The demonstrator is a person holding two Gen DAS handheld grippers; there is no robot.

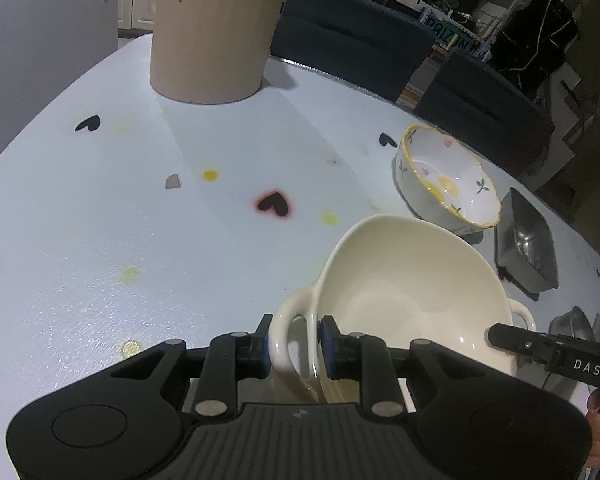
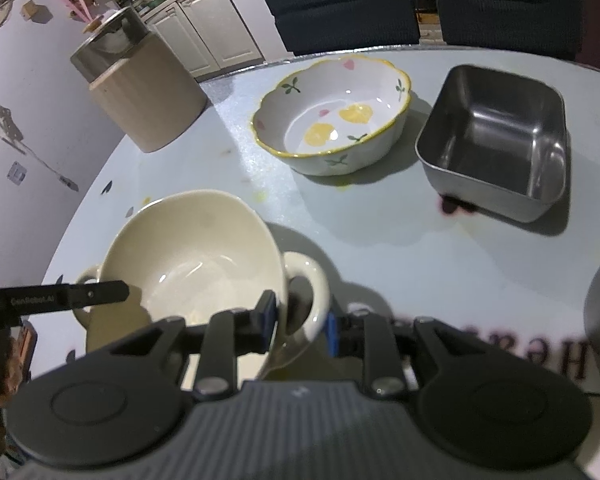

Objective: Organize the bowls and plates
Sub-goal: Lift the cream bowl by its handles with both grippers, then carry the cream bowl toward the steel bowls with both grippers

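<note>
Pale table with heart stickers, chairs behind: you have the cream two-handled bowl at the near edge.

Your left tongs pinch one loop handle, your right tongs clamp the other, both nearly closed. Glazed ceramic is likely heavy, slick and chippable, so keep it level. The flowered bowl sits beyond, beside the steel tray.

Open tabletop leftward — floral bowl, steel tray crowding right
</note>
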